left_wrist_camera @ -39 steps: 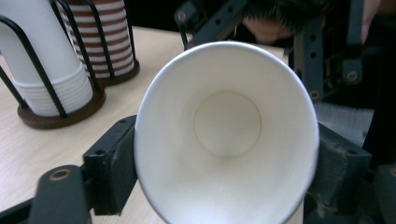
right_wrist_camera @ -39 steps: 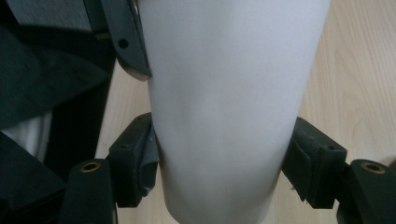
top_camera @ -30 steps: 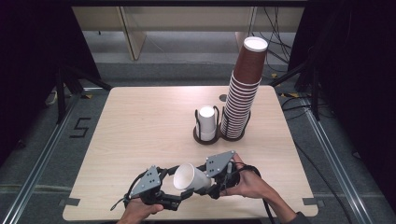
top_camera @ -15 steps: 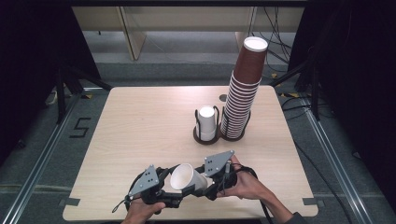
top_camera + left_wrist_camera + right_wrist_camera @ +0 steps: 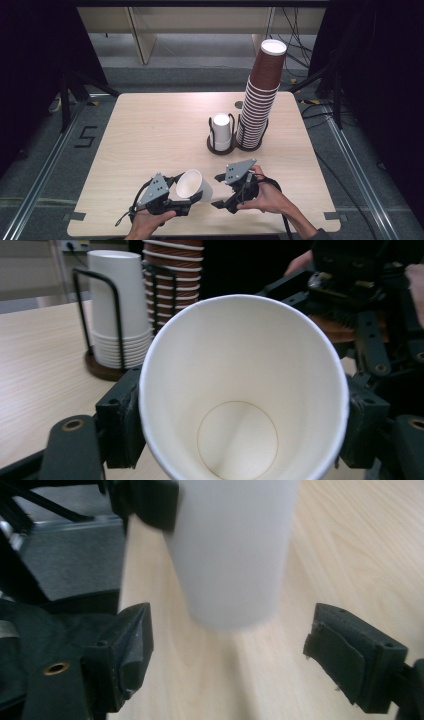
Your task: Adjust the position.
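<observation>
— Grippers, what are they doing?
— Left gripper (image 5: 192,199) has just closed its jaws on the white paper cup (image 5: 194,186), held low over the table's (image 5: 150,130) near edge. Right gripper (image 5: 220,192) has just spread, its jaws clear of the cup.

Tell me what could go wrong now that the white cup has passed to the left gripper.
1. The left gripper, whose jaws have just been closing, pinches the thin white cup; it might dent.
2. The right gripper, jaws just opened, sits close beside the cup and could knock it while backing off.
</observation>
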`<state>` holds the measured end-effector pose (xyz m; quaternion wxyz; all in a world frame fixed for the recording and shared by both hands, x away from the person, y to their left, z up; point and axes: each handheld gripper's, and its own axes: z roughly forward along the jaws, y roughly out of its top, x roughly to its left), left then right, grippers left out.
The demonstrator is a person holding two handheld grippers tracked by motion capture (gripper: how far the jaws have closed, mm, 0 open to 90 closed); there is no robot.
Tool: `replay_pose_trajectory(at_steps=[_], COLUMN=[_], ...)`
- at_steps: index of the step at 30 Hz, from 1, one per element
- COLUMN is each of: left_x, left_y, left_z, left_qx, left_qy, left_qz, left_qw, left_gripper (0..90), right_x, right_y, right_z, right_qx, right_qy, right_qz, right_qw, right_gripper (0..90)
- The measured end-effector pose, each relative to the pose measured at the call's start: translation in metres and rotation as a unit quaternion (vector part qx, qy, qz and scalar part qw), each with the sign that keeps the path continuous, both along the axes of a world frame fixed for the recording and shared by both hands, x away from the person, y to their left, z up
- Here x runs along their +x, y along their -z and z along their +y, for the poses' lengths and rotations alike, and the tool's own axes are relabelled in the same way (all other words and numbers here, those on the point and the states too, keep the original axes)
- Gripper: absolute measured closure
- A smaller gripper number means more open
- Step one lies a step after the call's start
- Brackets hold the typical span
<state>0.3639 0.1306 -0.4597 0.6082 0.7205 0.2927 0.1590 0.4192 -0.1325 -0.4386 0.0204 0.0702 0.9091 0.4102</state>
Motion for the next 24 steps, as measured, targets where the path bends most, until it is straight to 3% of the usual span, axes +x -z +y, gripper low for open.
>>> replay_pose_trajectory(at_steps=[4, 10, 14, 18, 21, 24], left_x=[0.004, 0.012, 0.017, 0.022, 0.025, 0.028], left_y=[-0.003, -0.006, -0.007, -0.005, -0.005, -0.005], left_z=[0.007, 0.019, 0.029, 0.037, 0.042, 0.044], left_qx=[0.044, 0.089, 0.104, 0.107, 0.112, 0.106], left_qy=[-0.033, -0.074, -0.102, -0.128, -0.145, -0.152], left_qz=[0.001, 0.002, 0.01, 0.023, 0.029, 0.029], left_qw=[0.9985, 0.9933, 0.9893, 0.9858, 0.9826, 0.9822], left_gripper=[23.6, 23.6, 23.6, 23.6, 23.6, 23.5], right_x=[0.001, 0.003, 0.003, 0.001, -0.002, -0.004], right_y=[0.002, 0.006, 0.006, 0.005, 0.009, 0.014], right_z=[-0.012, -0.032, -0.044, -0.056, -0.062, -0.068], right_qx=[-0.009, -0.017, -0.014, -0.012, -0.015, -0.016], right_qy=[0.02, 0.064, 0.091, 0.109, 0.119, 0.124], right_qz=[-0.005, -0.007, -0.007, 0.013, 0.016, 0.022], right_qw=[0.9998, 0.9978, 0.9957, 0.9938, 0.9927, 0.9919], right_gripper=[20.0, 19.3, 18.8, 15.9, 15.9, 16.0])
